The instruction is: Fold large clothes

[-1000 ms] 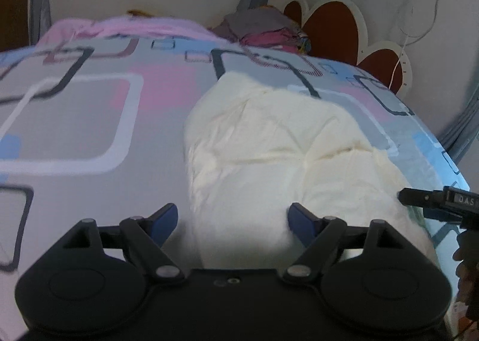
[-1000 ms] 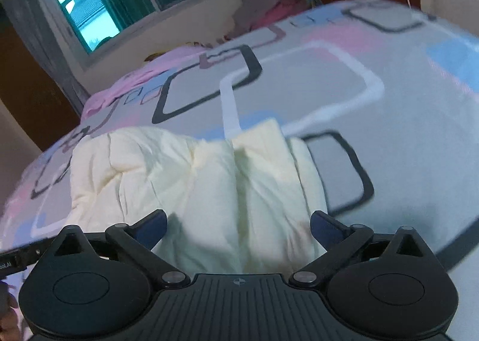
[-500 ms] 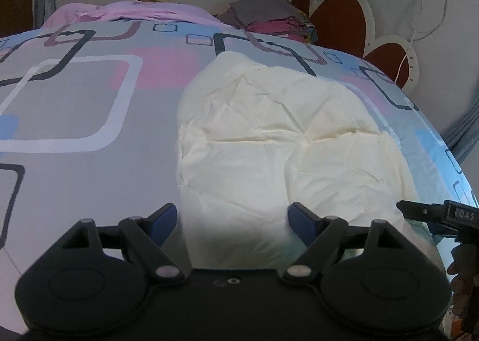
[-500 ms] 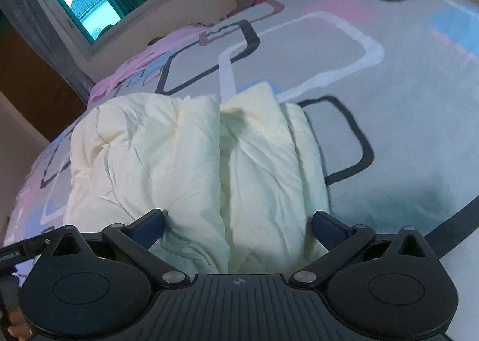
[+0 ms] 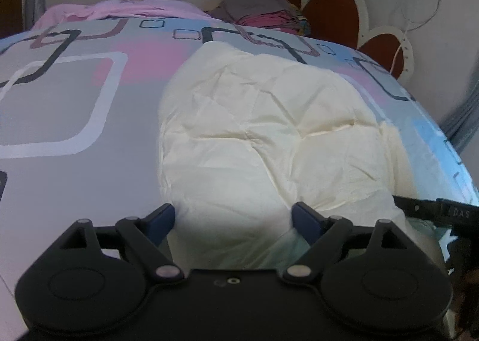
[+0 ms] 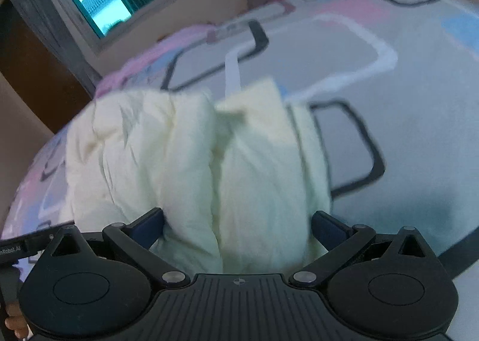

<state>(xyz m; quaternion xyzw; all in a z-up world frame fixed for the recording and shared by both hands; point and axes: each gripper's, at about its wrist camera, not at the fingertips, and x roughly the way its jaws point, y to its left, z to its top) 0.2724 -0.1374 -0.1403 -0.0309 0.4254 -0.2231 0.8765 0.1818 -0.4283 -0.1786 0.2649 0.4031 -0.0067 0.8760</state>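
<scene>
Both views have closed in on the cream garment (image 5: 263, 131) lying on the bedspread (image 5: 60, 107).

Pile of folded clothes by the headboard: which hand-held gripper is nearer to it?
Probably the left hand-held gripper; the pile of folded clothes lies ahead, beyond the cream garment. The right hand-held gripper sees the pile farther away.

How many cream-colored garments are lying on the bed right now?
1: the cream garment lies bunched on the patterned bedspread, directly ahead of both tongs. Others may be hidden in the clothes pile by the headboard.
</scene>
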